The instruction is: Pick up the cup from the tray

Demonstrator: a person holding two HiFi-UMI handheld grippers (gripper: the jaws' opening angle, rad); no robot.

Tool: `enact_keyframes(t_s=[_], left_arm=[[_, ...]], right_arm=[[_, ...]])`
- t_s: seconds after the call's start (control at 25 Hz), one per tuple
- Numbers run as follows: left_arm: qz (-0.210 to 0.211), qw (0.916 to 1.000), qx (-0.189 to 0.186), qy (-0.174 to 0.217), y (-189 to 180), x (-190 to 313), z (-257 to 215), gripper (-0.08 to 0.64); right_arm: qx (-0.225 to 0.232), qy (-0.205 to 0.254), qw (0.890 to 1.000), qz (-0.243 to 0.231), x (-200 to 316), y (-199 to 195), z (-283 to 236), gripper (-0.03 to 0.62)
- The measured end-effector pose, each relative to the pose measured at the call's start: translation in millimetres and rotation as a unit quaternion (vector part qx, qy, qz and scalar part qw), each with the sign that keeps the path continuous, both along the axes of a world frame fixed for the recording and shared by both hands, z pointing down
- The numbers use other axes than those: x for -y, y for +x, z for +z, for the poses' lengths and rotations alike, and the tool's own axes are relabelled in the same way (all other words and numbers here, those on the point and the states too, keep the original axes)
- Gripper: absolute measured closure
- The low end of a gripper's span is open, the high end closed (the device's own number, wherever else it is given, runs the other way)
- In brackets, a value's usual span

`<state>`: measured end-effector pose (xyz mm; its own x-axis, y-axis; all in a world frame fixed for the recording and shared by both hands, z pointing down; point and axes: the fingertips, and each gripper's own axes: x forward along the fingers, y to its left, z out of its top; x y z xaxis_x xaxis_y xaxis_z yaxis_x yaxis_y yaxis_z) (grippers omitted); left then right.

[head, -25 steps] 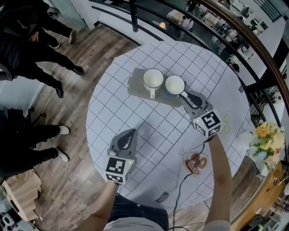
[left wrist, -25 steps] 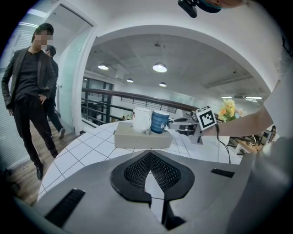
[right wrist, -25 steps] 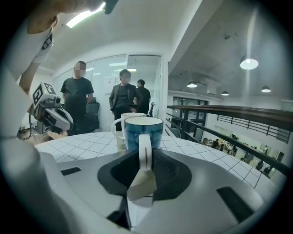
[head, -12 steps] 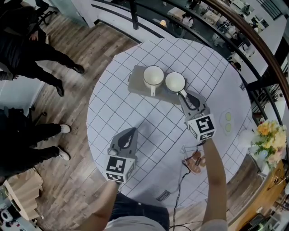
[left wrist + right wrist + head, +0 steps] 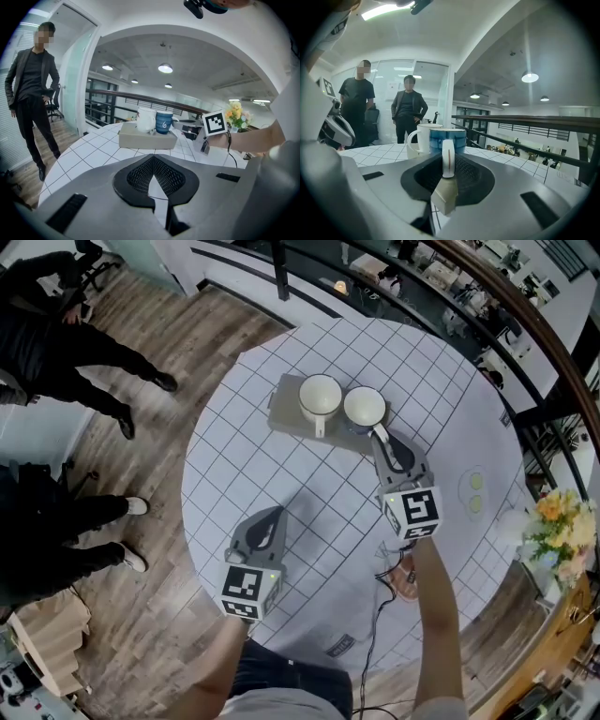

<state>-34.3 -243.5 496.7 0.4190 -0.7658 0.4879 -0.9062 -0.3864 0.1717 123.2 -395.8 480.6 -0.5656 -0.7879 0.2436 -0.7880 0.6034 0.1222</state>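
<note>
**Head view.** A round table [image 5: 234,474] carries a tray [image 5: 281,412] on its far part. Two cups are set on the tray side by side: a white cup [image 5: 320,396] and a blue cup [image 5: 364,408]. The blue cup is stood upright, mouth up, with its long axis vertical. Its handle [image 5: 379,433] is pointed off the tray toward the near right. The right tool [image 5: 382,440] is brought in along that same line, so that the handle can be entered end-on. The left tool [image 5: 274,513] is held over the near part of the table, well apart from the tray. It is judged to be parked, since one tool is enough for this pick.

**Left gripper view.** The jaws of the left tool are seen fully closed, with nothing between them. The tray and both cups are seen beyond, and the right tool is seen just beside the blue cup.

**Right gripper view.** The handle is seen as an upright white strip in the middle of the gap between the jaws, with the blue wall of the cup directly behind it. The jaws have just been closing and are now set narrow. The pads are judged to bear on both sides of the handle. The blue cup is not yet lifted; it is seated on the tray beside the white cup.
</note>
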Motion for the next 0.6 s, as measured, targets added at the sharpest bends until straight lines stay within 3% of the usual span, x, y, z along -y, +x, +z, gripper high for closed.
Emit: enact_keyframes(t_s=[0.6], left_arm=[[-0.004, 1.0, 0.0, 0.0, -2.6, -0.1, -2.7, 0.552]], right_arm=[[0.071, -0.002, 0.997, 0.036, -2.4, 13.9, -18.8, 0.537]])
